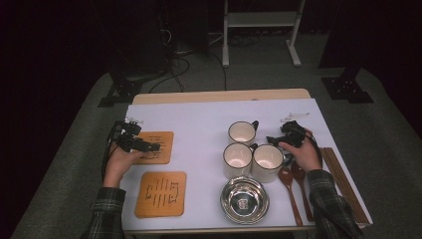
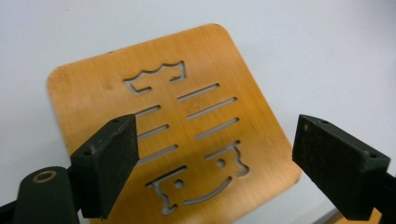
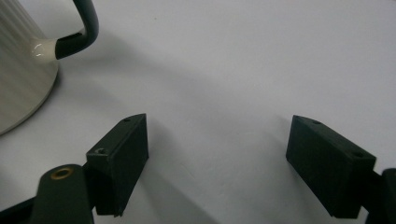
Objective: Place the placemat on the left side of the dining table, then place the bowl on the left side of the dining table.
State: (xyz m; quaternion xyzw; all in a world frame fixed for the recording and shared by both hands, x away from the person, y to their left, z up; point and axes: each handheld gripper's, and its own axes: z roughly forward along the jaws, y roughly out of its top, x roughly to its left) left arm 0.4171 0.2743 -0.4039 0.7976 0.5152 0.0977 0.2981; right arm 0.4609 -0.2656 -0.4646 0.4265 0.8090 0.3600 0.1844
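My left gripper hangs over the far wooden coaster, jaws spread wide with nothing between them. The coaster lies flat on the white desk cover just below the jaws; its near edge is cut off at the bottom of the left gripper view, and I cannot tell whether a jaw touches it. Its cut-out pattern of slots and curls reads as no letters I can make out. In the high view my left hand covers part of that coaster, and a second coaster lies nearer me, apart from it.

My right gripper also stands spread and empty, over bare desk. At the upper left of its view a ribbed cream mug with a dark handle is cropped by the edge.

From above, three mugs look empty; my right hand hides part of the rightmost one's handle. The steel bowl holds nothing, though a small mark at its bottom is too blurred to read. Two wooden spoons and chopsticks lie at the right, partly under my sleeve.
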